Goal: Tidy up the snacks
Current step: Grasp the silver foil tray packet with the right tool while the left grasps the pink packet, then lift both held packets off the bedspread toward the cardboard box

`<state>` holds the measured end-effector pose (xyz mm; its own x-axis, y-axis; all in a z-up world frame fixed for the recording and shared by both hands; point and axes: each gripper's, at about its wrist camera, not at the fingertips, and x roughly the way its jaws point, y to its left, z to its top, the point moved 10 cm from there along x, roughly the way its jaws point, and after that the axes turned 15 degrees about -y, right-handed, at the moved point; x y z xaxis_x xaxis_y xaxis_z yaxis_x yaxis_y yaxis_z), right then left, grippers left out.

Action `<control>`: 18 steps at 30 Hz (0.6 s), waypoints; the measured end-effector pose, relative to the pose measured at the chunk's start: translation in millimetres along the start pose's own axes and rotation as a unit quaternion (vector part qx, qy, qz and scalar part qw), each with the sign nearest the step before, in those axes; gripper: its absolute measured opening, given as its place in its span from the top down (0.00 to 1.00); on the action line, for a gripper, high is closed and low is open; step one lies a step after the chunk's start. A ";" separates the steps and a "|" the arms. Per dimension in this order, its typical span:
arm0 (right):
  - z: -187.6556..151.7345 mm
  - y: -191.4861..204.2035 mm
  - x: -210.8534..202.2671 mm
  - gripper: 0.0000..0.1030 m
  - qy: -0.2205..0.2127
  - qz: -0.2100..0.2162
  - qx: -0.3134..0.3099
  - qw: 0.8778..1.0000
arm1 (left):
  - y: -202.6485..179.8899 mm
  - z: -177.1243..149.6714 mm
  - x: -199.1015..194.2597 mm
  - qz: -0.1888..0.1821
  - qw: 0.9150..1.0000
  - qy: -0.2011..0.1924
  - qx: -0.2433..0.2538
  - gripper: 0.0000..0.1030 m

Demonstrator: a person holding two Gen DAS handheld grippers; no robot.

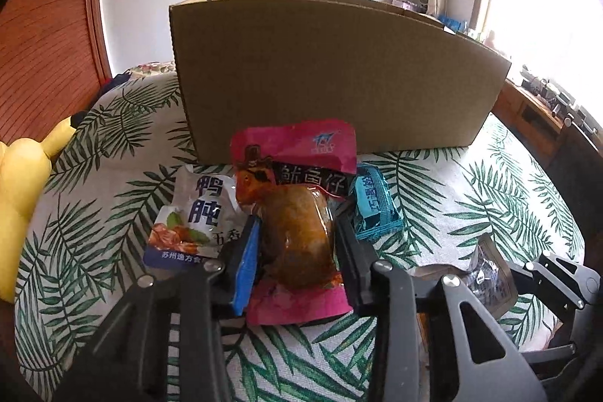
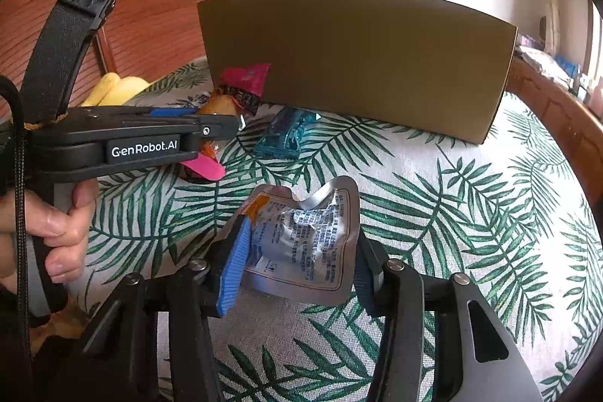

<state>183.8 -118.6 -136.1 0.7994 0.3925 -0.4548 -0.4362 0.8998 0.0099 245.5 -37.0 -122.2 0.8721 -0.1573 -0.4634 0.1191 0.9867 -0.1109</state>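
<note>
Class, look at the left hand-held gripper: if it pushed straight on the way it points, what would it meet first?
With the pink snack packet between its fingers, the left hand-held gripper would probably meet the cardboard box wall first, though depth is uncertain.

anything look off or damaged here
The silver pouch is buckled and creased between the right gripper pads. No spill or tear shows. The pink pouch in the left gripper looks intact.
</note>
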 end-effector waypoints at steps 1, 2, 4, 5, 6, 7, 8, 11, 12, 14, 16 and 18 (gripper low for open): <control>1.1 -0.7 -1.6 0.55 -0.001 0.005 0.004 1.000 | 0.3 1.0 -0.8 -0.001 1.000 -0.003 -0.002 0.64; 1.8 -1.6 -2.6 0.57 -0.002 0.008 0.006 1.000 | 0.9 2.0 -1.7 -0.002 1.000 -0.007 -0.005 0.64; 6.9 -3.2 -8.1 0.68 -0.010 0.021 0.022 0.999 | 2.4 2.2 -2.4 -0.001 1.000 -0.008 -0.008 0.64; 11.2 -5.0 -11.4 0.73 -0.014 0.027 0.034 0.999 | 2.8 1.8 -2.5 -0.002 1.000 -0.007 -0.010 0.64; 14.1 -5.7 -13.6 0.76 -0.015 0.030 0.036 0.999 | 2.7 1.3 -2.4 -0.004 1.000 -0.006 -0.011 0.64; 15.3 -5.9 -14.8 0.76 -0.014 0.032 0.036 0.999 | 2.7 1.2 -2.4 -0.005 1.000 -0.005 -0.011 0.64; 15.9 -5.8 -15.5 0.77 -0.014 0.033 0.035 0.999 | 2.7 1.1 -2.5 -0.005 1.000 -0.006 -0.011 0.64; 18.5 -5.4 -19.2 0.80 -0.016 0.042 0.043 0.998 | 2.7 1.0 -2.7 -0.005 1.000 -0.006 -0.012 0.64; 20.5 -5.1 -20.4 0.81 -0.019 0.043 0.045 0.998 | 2.8 1.3 -3.2 -0.005 1.000 -0.008 -0.013 0.64; 24.6 -3.9 -22.7 0.81 -0.025 0.038 0.038 0.998 | 3.0 1.3 -4.6 -0.006 1.000 -0.010 -0.012 0.64; 28.9 -3.2 -26.6 0.82 -0.031 0.037 0.034 0.998 | 1.4 3.9 -8.6 -0.006 1.000 -0.021 -0.008 0.64; 33.7 -4.4 -31.6 0.82 -0.038 0.033 0.029 0.998 | -1.0 7.1 -13.9 -0.006 0.999 -0.034 0.000 0.64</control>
<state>174.4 -128.5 -91.7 0.7995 0.4627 -0.3831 -0.4660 0.8802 0.0907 236.6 -35.5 -109.5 0.9007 -0.1655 -0.4016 0.1295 0.9848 -0.1153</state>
